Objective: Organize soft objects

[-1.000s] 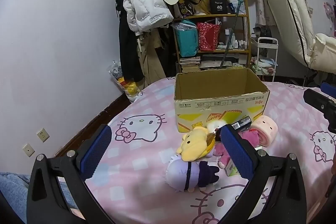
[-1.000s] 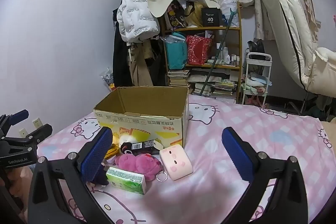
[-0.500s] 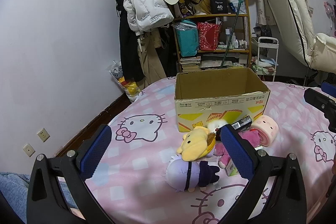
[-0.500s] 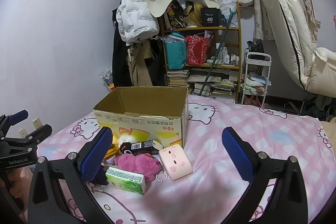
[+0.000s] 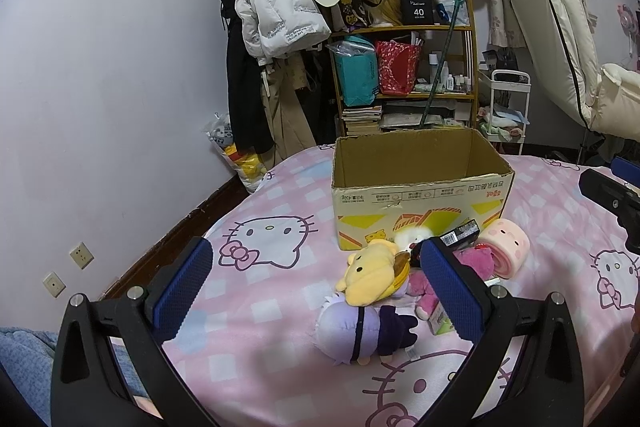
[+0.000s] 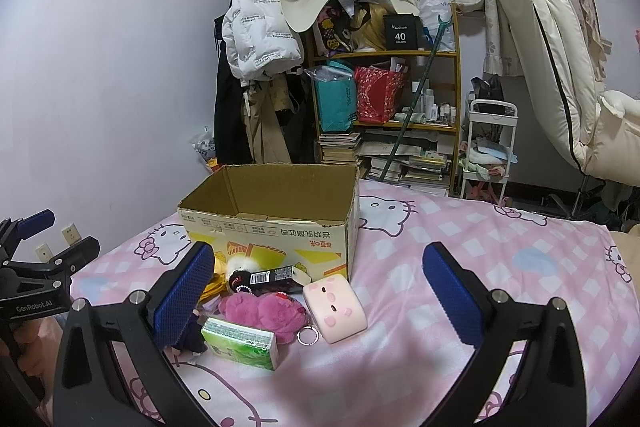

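Step in hand: nothing is picked yet; it looks like the approach before the first grasp, and the cardboard box point(image 5: 420, 183) appears empty as far as its inside shows.
Soft objects: they lie in a heap on the pink bedsheet point(image 5: 280, 307), just in front of the box: a yellow plush point(image 5: 372, 279) resting on a purple plush point(image 5: 360, 331), a magenta plush point(image 6: 264, 315), and a pink roll-shaped toy point(image 6: 336, 307).
Other things in the heap: a green tissue pack point(image 6: 240, 343) and a dark packet point(image 6: 276, 275); whether these count as soft is my guess only.
Left gripper point(image 5: 316, 295): its fingers are spread wide, holding nothing, above the sheet and aimed at the purple and yellow plush.
Right gripper point(image 6: 316, 295): also spread wide and empty, with the pink roll toy seen between its fingers.
Next move: probably to lower one gripper over a plush, close softly on its body, then lift it over the box rim.
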The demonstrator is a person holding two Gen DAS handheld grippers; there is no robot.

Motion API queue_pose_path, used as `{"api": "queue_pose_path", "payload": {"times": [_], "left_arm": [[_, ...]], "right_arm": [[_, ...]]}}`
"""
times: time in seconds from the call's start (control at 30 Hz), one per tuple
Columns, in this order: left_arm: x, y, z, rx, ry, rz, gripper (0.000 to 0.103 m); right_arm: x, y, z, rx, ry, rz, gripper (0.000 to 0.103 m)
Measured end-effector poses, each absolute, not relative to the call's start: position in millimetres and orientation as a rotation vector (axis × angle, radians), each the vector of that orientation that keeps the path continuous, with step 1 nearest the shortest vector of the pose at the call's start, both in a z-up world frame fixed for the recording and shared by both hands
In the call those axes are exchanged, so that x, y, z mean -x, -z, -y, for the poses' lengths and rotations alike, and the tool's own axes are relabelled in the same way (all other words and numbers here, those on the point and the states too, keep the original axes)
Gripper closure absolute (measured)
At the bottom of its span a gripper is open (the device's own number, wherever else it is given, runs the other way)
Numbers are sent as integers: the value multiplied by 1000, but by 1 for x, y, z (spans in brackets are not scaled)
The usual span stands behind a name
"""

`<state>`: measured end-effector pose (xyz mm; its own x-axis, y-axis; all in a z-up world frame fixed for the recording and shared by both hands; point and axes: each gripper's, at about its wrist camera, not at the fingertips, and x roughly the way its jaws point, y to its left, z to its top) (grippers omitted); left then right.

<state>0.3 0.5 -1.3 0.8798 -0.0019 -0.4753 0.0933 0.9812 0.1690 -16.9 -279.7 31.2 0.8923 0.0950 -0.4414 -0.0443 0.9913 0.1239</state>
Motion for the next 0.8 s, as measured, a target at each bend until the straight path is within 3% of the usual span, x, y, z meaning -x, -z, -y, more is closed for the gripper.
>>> {"api": "queue_pose_path", "payload": {"times": [0.8], "left_arm": [[-1,2,0,-189,47,-489,1]], "right_arm": [[20,-35,280,-110,-69,-457,0]]}}
